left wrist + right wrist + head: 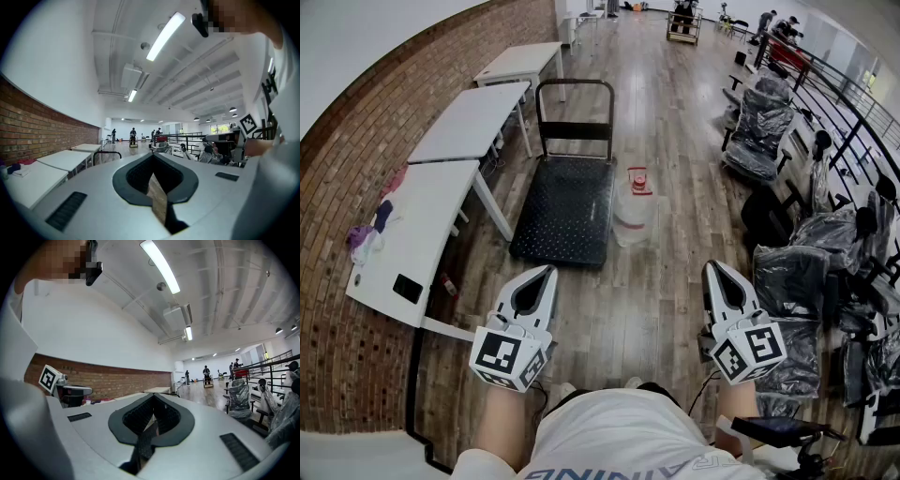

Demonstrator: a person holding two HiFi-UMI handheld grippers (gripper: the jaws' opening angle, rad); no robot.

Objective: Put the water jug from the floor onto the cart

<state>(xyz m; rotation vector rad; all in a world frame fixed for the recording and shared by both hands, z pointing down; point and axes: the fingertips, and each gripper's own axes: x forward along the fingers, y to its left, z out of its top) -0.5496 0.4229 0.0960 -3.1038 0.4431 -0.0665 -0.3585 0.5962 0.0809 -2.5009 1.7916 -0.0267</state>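
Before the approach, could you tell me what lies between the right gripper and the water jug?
Head view: only bare wood floor between the right gripper and the water jug.

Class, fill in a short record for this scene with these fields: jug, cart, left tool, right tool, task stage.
water jug: upright on the floor, at the cart's right edge
cart: black flat deck, handle at its far end
left tool: shut, empty, held level, well short of the jug
right tool: shut, empty, held level
task stage: jug not yet lifted onto the cart
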